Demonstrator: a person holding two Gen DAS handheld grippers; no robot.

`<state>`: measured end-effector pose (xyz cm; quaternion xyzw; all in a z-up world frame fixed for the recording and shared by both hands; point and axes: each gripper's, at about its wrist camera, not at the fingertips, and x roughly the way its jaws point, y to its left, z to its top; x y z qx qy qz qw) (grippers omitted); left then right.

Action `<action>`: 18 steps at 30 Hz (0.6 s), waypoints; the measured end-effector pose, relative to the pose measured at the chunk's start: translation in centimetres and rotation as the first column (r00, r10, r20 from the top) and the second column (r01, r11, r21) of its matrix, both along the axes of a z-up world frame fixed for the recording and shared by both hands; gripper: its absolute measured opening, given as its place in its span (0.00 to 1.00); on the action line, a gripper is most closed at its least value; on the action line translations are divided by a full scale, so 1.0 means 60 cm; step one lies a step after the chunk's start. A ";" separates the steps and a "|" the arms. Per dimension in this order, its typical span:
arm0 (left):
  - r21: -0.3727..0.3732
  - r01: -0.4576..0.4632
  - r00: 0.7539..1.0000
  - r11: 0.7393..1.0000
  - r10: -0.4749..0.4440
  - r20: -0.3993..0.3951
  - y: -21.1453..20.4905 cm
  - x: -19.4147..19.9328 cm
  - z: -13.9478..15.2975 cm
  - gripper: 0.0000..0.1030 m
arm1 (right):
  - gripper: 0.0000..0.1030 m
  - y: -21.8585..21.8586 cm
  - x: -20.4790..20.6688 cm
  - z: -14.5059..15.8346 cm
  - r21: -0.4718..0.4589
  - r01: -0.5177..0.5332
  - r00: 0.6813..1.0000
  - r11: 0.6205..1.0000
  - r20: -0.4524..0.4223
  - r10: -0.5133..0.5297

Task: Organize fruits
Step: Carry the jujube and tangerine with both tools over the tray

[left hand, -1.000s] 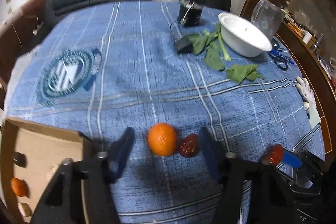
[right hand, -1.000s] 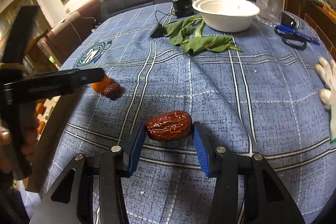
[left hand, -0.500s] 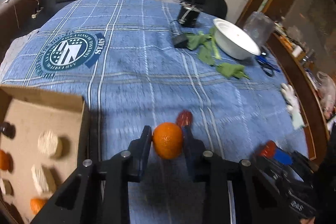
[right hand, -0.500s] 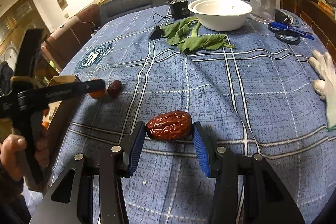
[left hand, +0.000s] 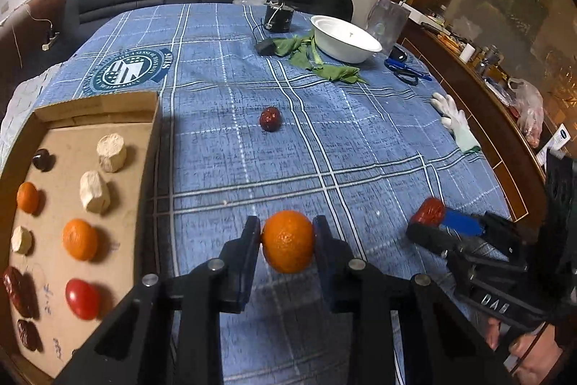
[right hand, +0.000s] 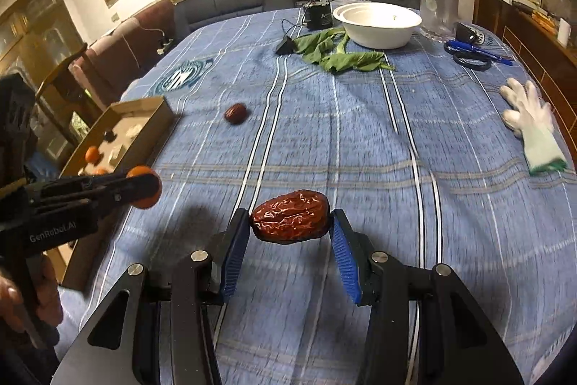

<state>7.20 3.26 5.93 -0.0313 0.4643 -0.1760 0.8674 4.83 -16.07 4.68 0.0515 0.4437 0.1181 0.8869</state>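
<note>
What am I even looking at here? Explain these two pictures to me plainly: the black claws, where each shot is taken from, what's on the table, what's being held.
No robot: a person holds a two-finger gripper in each hand, each with a camera looking along its fingers. One picture comes from the left gripper, the other from the right gripper.

The left one is shut on a small orange. The right one is shut on a wrinkled red date.

On the blue checked tablecloth lie another date, a white bowl, green leaves, scissors, a white glove and a cardboard tray already holding oranges, dates, a red fruit and pale chunks.
</note>
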 end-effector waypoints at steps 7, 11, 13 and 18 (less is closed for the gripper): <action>0.001 -0.009 0.999 1.000 0.009 0.037 0.038 -0.023 0.024 0.32 | 0.44 0.031 -0.041 0.000 -0.011 0.004 1.000 1.000 -0.020 -0.004; -0.002 -0.035 0.998 0.999 0.035 0.053 0.072 -0.026 0.036 0.32 | 0.44 0.064 -0.043 0.016 -0.012 -0.019 1.000 1.000 0.004 0.019; -0.008 -0.050 0.997 0.999 0.051 0.061 0.094 -0.025 0.044 0.32 | 0.44 0.085 -0.040 0.023 -0.008 -0.034 0.999 0.999 0.013 0.034; -0.012 -0.096 0.992 0.995 0.097 0.083 0.152 -0.021 0.058 0.32 | 0.44 0.148 -0.024 0.037 0.006 -0.085 0.996 0.996 0.029 0.085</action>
